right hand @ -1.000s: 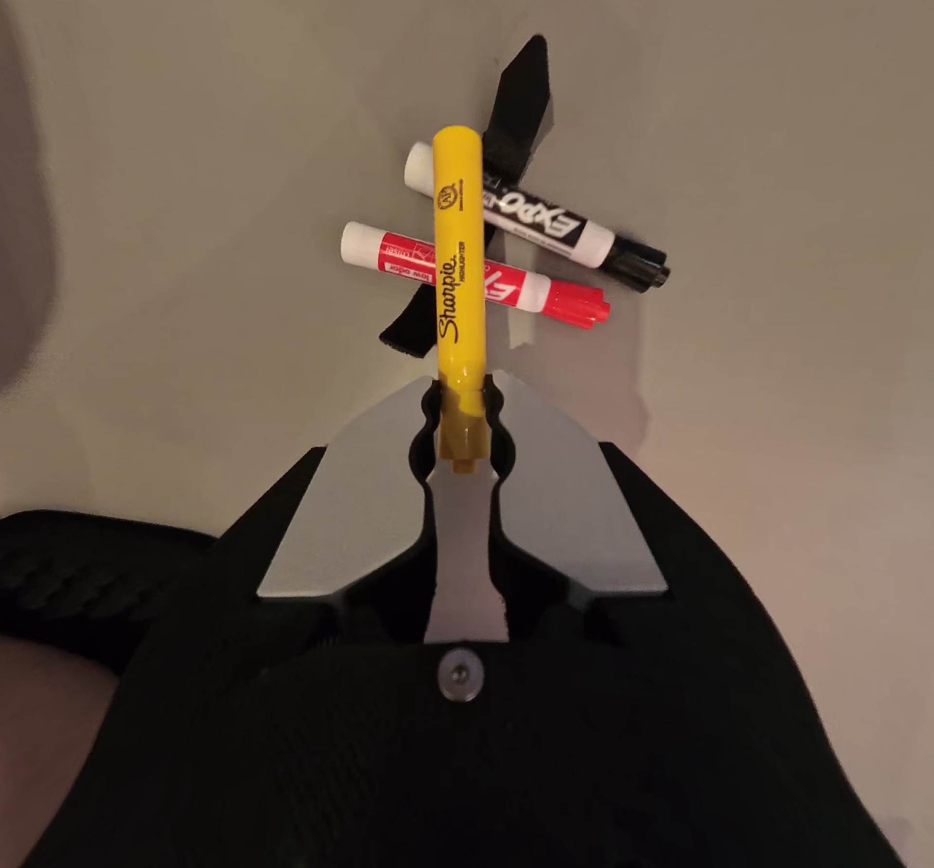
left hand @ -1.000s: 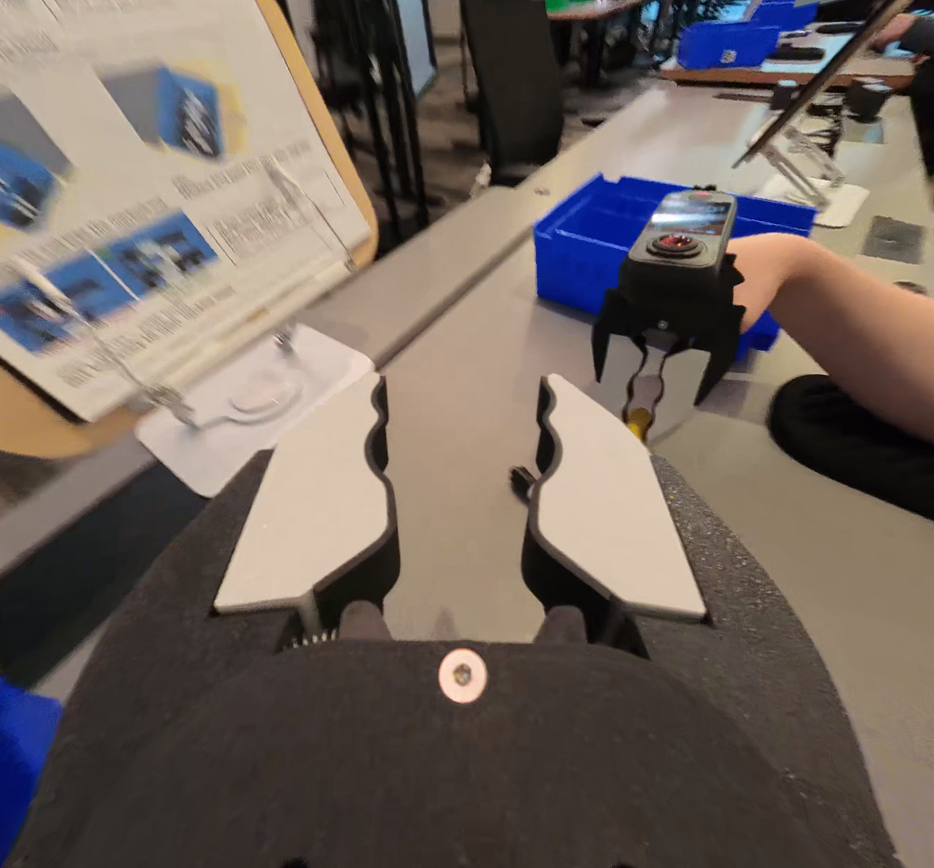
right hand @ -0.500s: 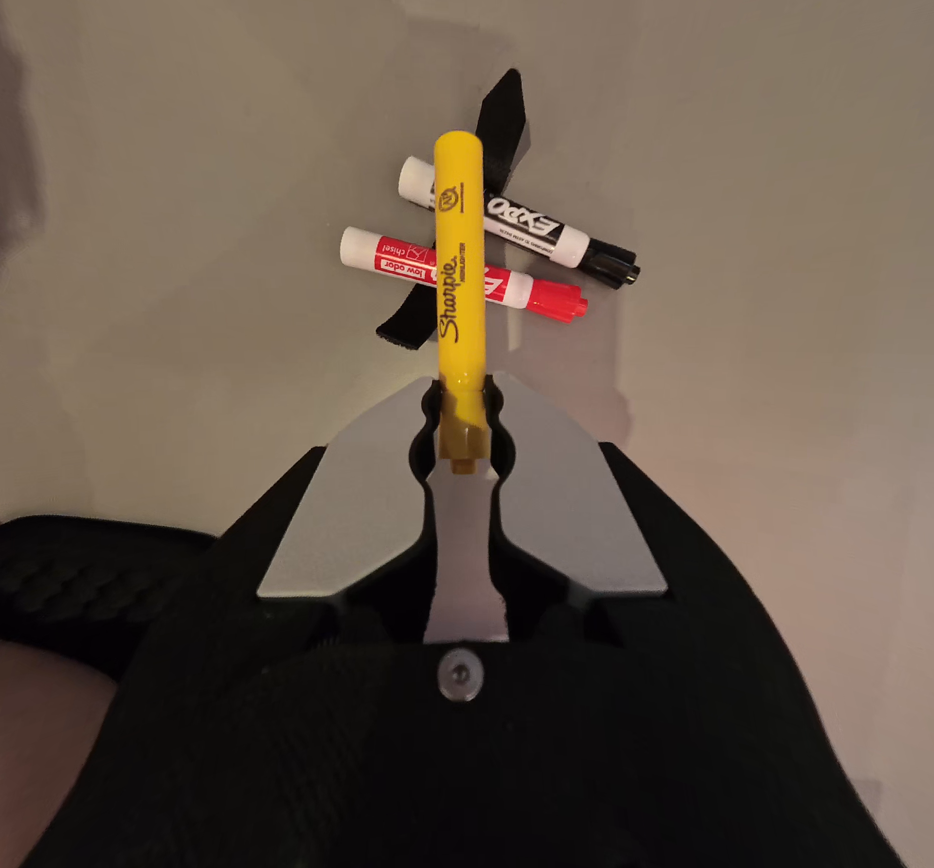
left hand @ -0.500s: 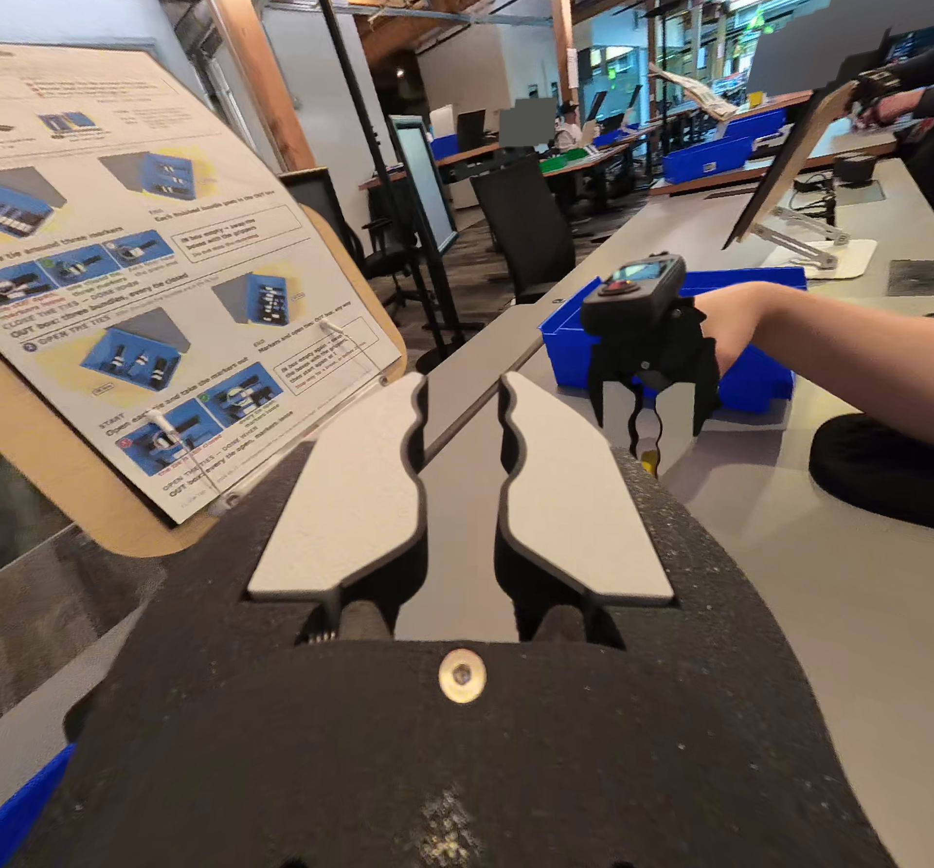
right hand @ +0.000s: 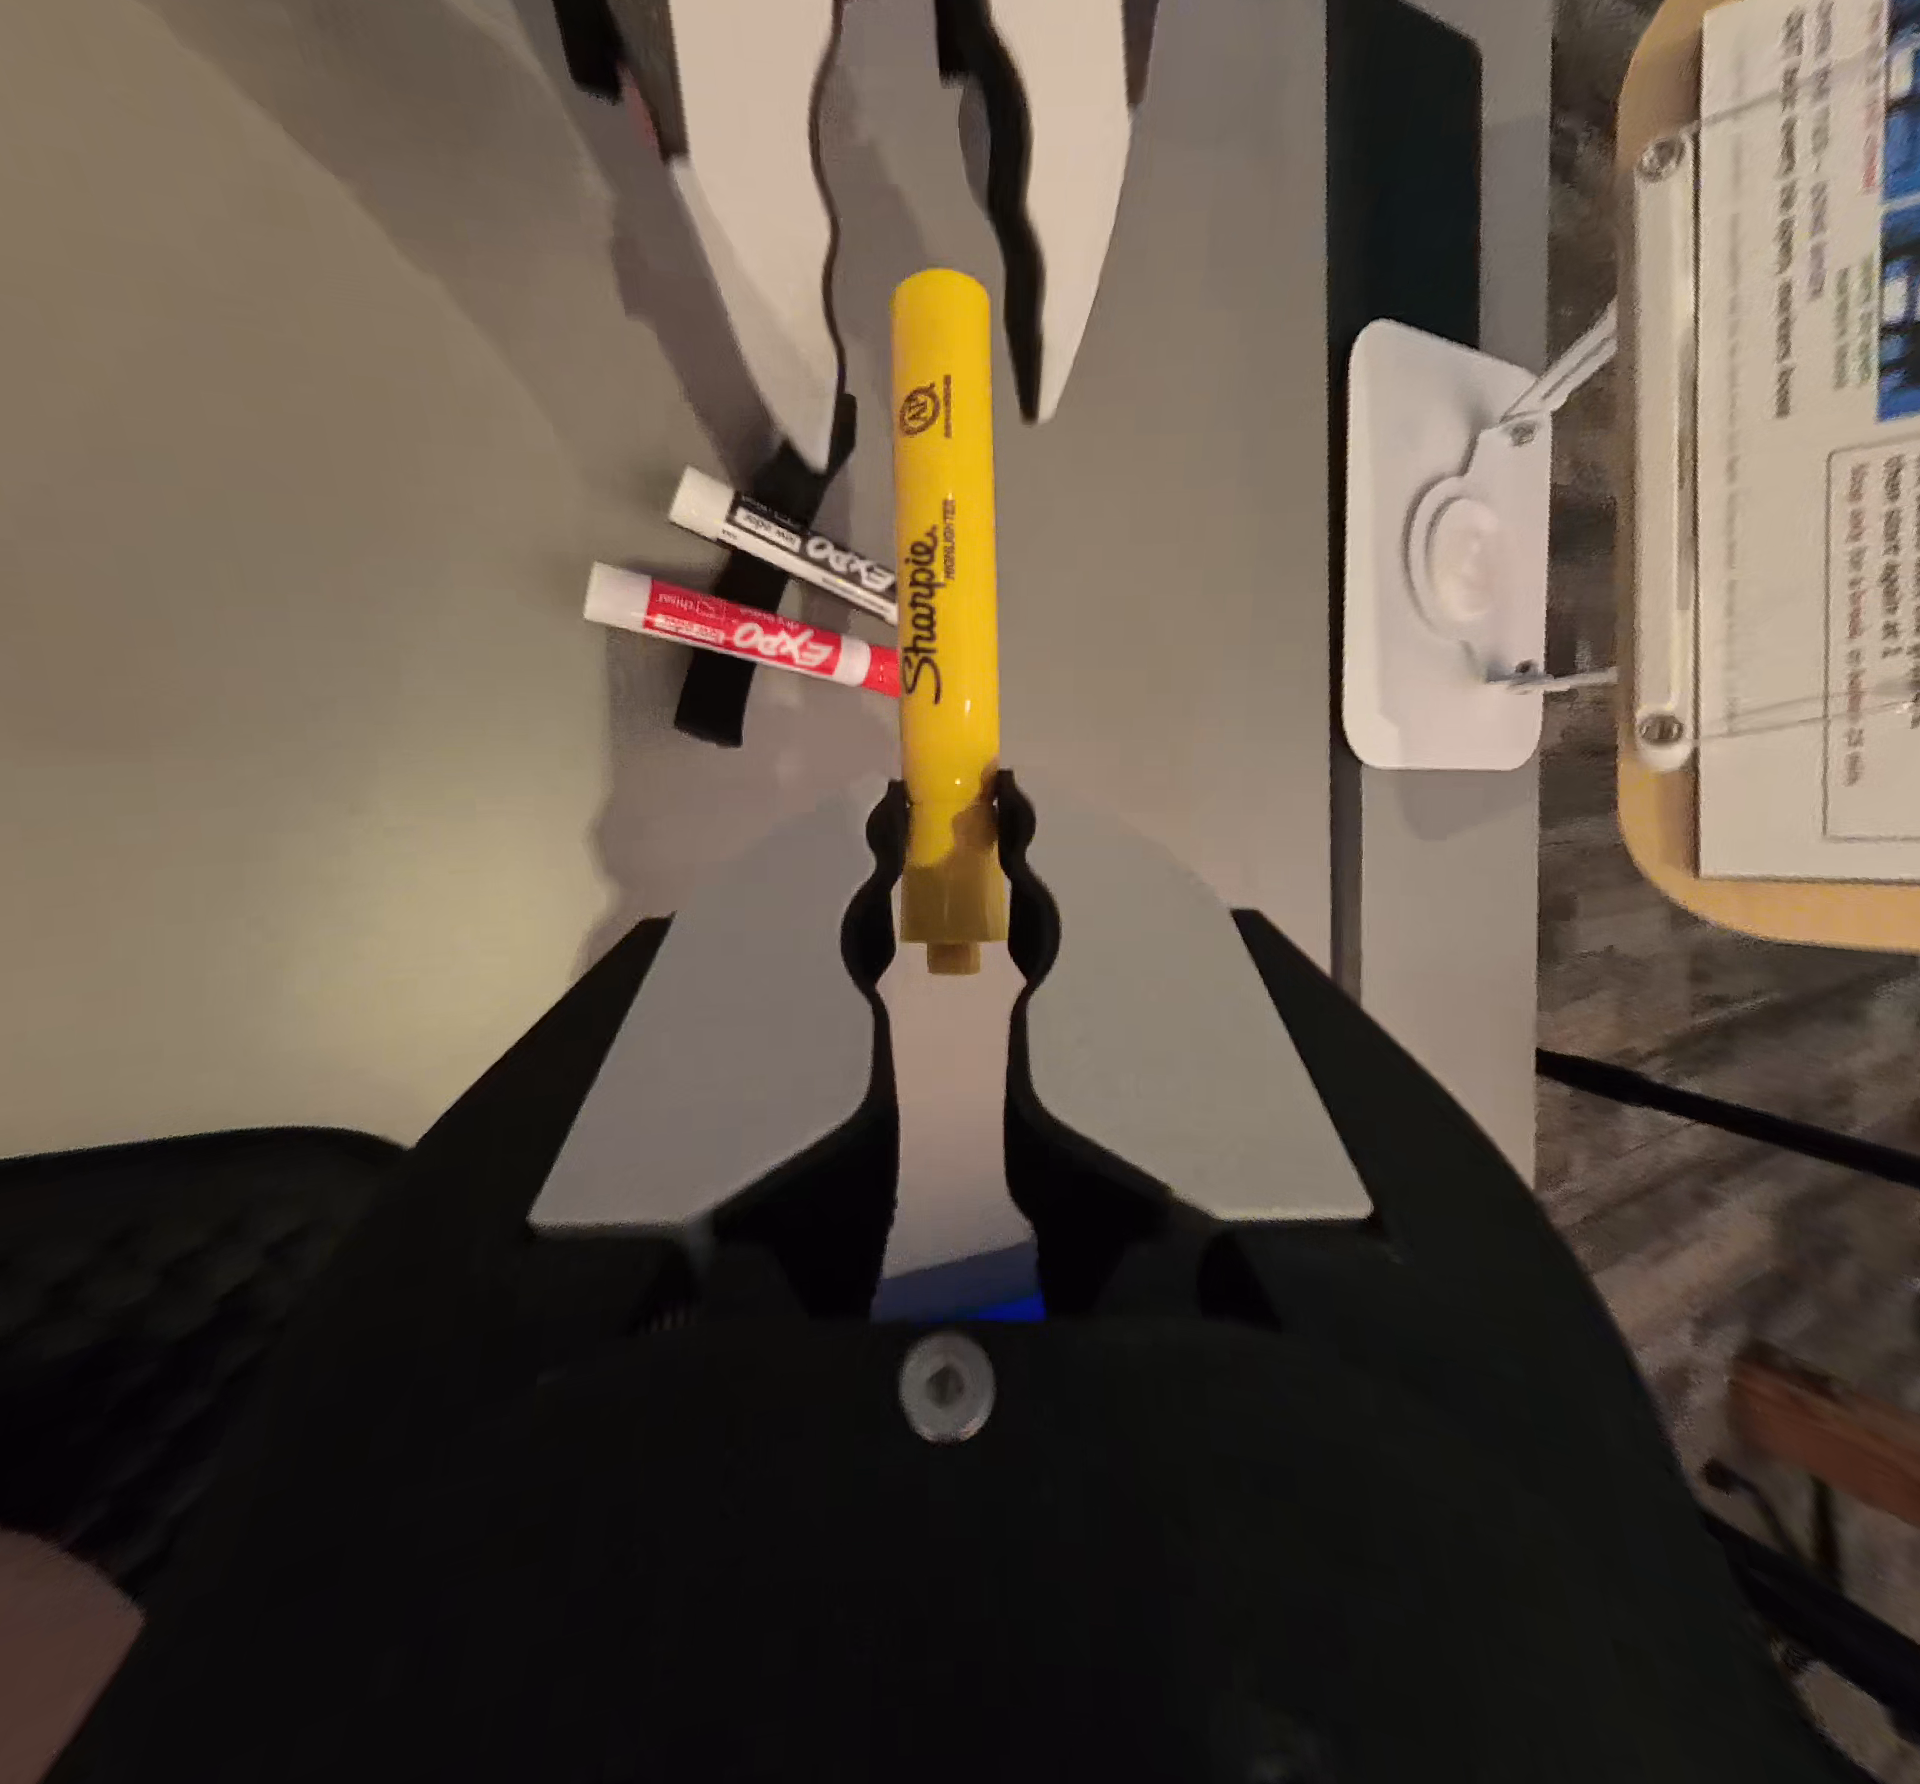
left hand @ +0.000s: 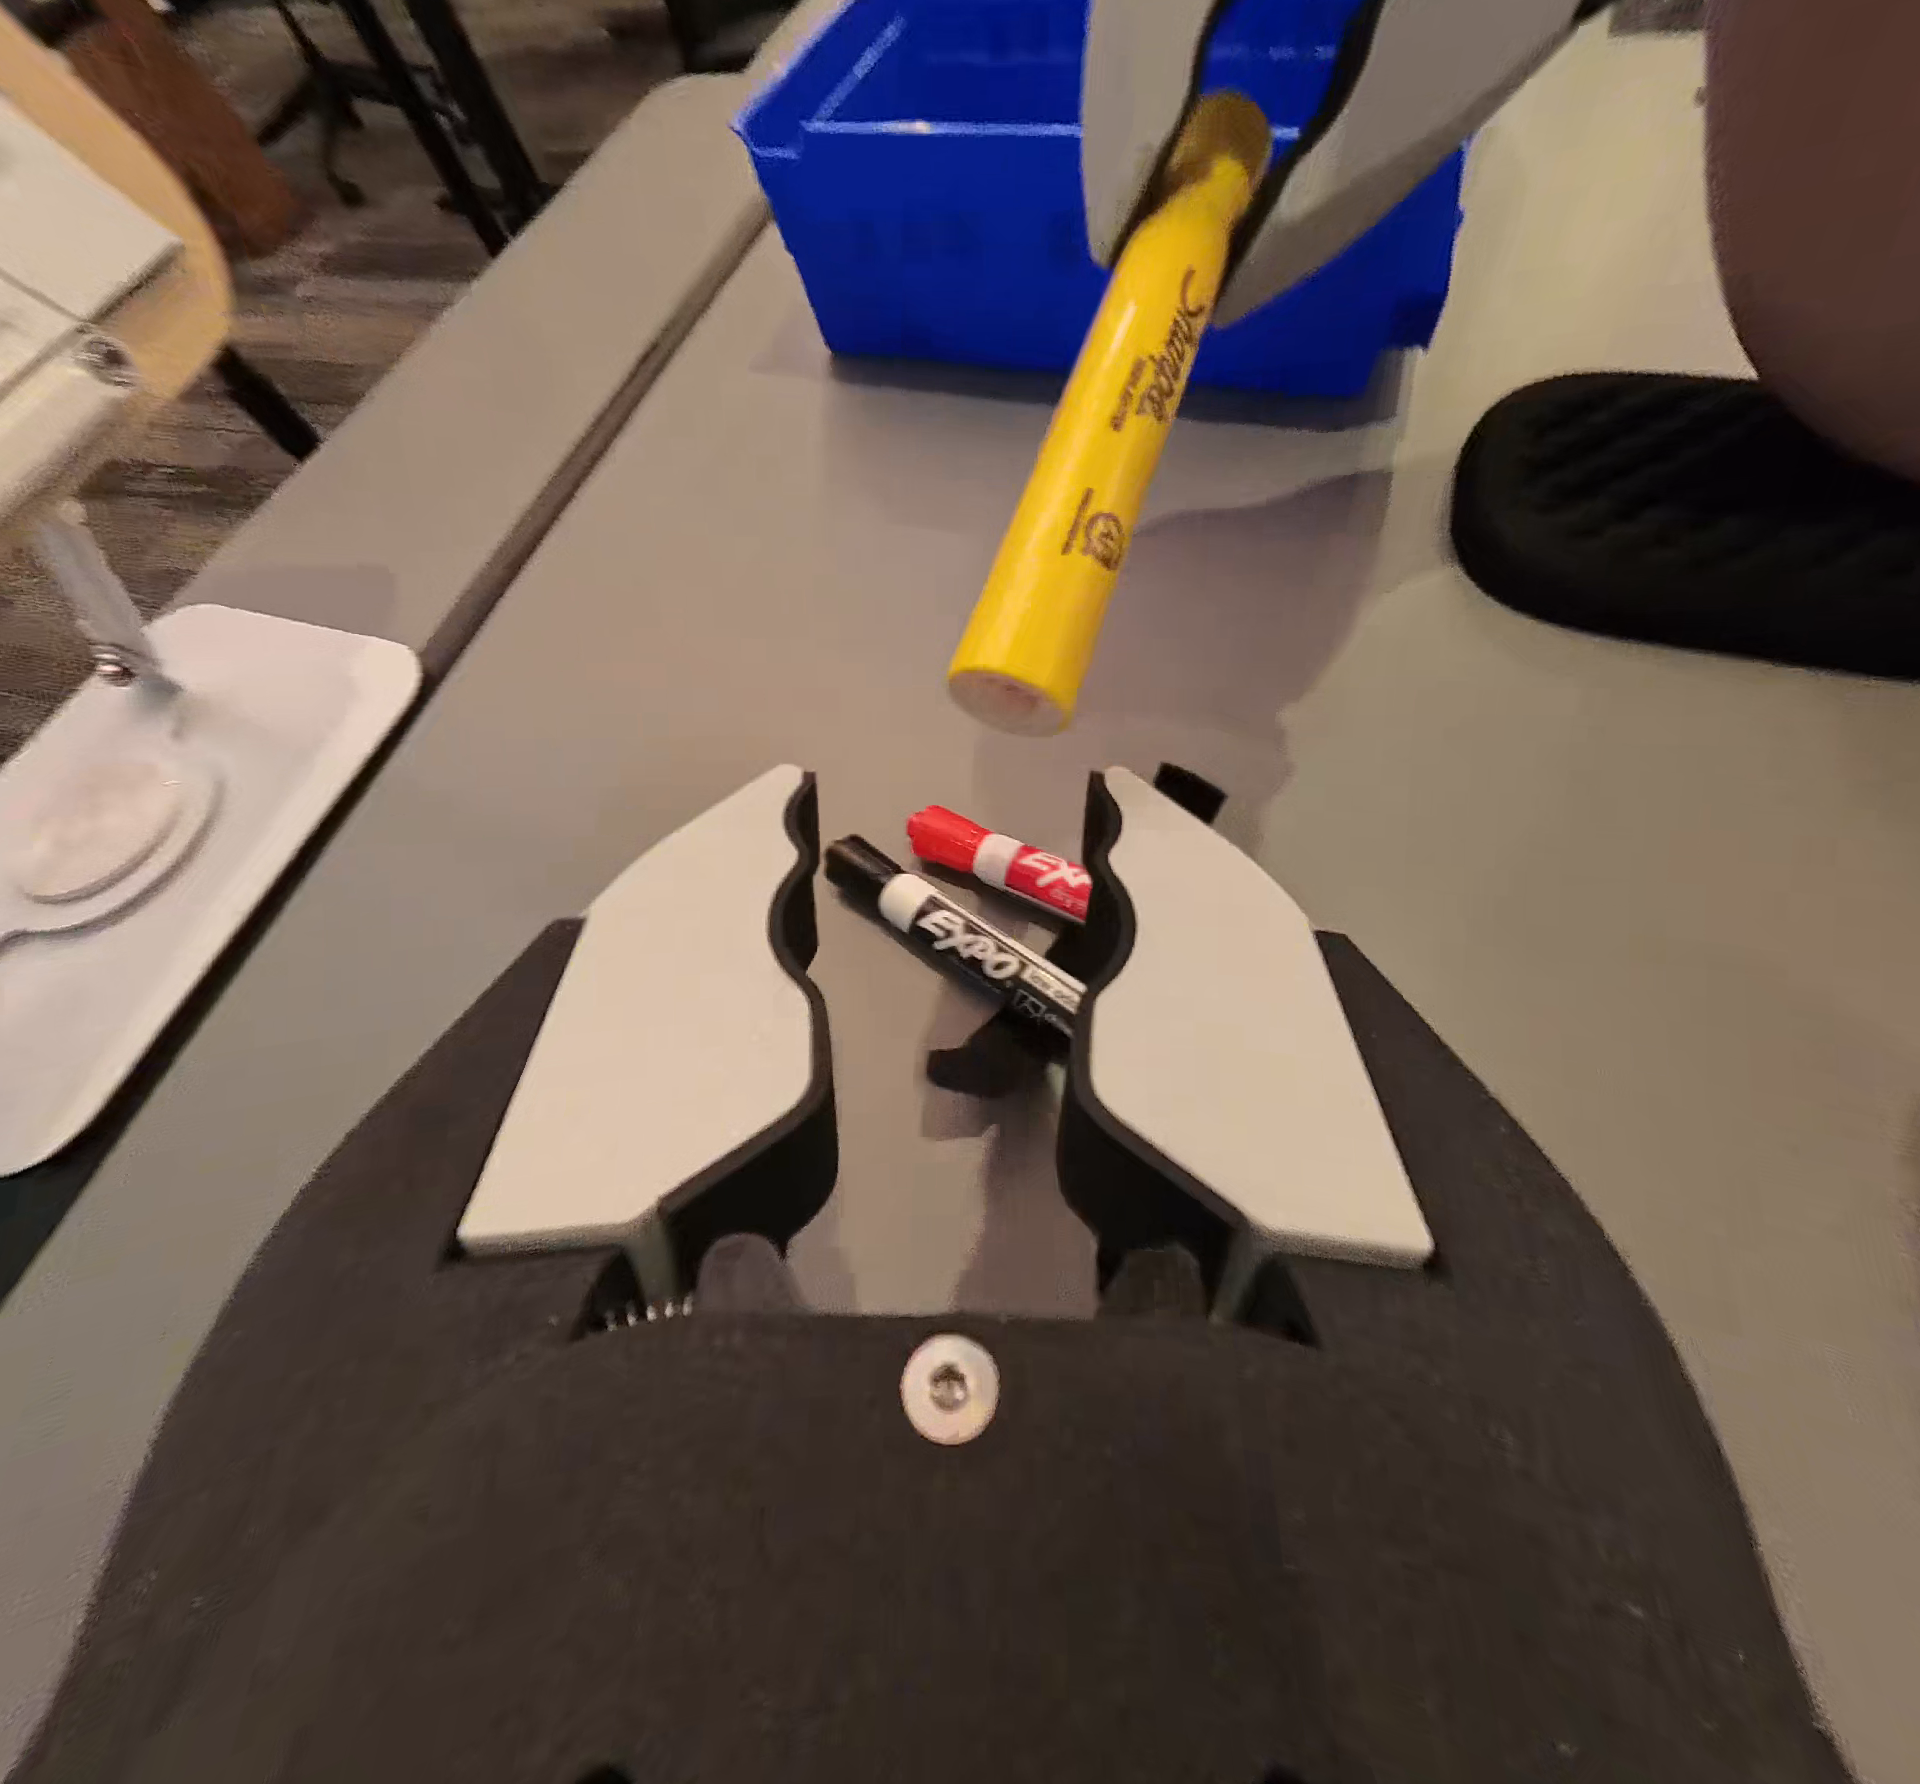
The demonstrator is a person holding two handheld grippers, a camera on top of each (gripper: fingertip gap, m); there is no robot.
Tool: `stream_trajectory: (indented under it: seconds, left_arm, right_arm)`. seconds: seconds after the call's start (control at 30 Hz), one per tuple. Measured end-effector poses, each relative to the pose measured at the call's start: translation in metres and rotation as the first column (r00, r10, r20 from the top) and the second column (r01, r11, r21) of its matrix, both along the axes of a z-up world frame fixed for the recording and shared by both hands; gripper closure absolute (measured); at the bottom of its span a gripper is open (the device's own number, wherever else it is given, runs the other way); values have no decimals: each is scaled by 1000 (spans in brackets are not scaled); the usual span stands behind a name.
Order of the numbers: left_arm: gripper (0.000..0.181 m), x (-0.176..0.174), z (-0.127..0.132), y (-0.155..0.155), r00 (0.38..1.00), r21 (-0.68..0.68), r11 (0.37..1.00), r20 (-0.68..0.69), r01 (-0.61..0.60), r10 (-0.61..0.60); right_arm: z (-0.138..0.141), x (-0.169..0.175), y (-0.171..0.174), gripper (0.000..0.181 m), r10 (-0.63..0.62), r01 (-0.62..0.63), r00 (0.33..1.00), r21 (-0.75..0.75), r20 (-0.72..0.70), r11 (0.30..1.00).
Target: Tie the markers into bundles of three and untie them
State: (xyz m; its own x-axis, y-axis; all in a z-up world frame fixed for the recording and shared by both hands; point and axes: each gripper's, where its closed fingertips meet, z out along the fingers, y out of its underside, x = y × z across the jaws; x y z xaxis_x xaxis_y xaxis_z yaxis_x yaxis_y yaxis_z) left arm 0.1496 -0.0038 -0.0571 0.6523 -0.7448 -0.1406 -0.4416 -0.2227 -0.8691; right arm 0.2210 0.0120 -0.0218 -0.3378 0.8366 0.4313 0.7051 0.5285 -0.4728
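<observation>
The right hand-held gripper [right hand: 943, 861] is clamped on the cap end of the yellow marker [right hand: 943, 529], so the barrel juts forward, free above the table [right hand: 312, 591]. That likely keeps it ready to be laid beside the other two. Left of centre in the right wrist view, the black marker [right hand: 779, 545] and red marker [right hand: 727, 633] lie side by side across a black strap [right hand: 727, 654], presumably set there for wrapping. The left hand-held gripper [left hand: 951, 799] hangs over them with its fingers apart, holding nothing. A blue bin [left hand: 935, 207] stands at the top of the left wrist view.
</observation>
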Motion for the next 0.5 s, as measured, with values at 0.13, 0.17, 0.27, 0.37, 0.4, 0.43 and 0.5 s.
stream_trajectory:
  seconds: [0.13,0.17,0.27,0.37,0.4,0.43,0.5]
  left_arm:
    - [135,24,-14,-13,996,-97,991,25,90,-88]
    - [138,29,-17,-17,993,-129,985,35,113,-109]
    - [140,35,-28,-21,994,-176,979,0,106,-108]
    - [141,40,-43,-28,994,-290,951,-5,106,-112]
    - [140,39,-49,-29,994,-319,943,-27,93,-107]
    - [141,40,-54,-29,993,-332,939,-45,88,-109]
    - [148,41,-61,-31,993,-365,927,-52,82,-108]
  right_arm:
    - [-18,-6,-8,163,33,-44,994,107,104,993]
    - [-23,-7,-7,163,30,-50,991,150,133,987]
    - [-35,-16,-16,163,87,-124,979,206,182,971]
    - [-38,-25,-25,163,125,-175,973,263,194,949]
    - [-40,-26,-27,163,129,-185,970,283,205,941]
    - [-41,-28,-28,163,134,-196,968,305,212,932]
    - [-44,-31,-31,163,145,-217,963,335,227,917]
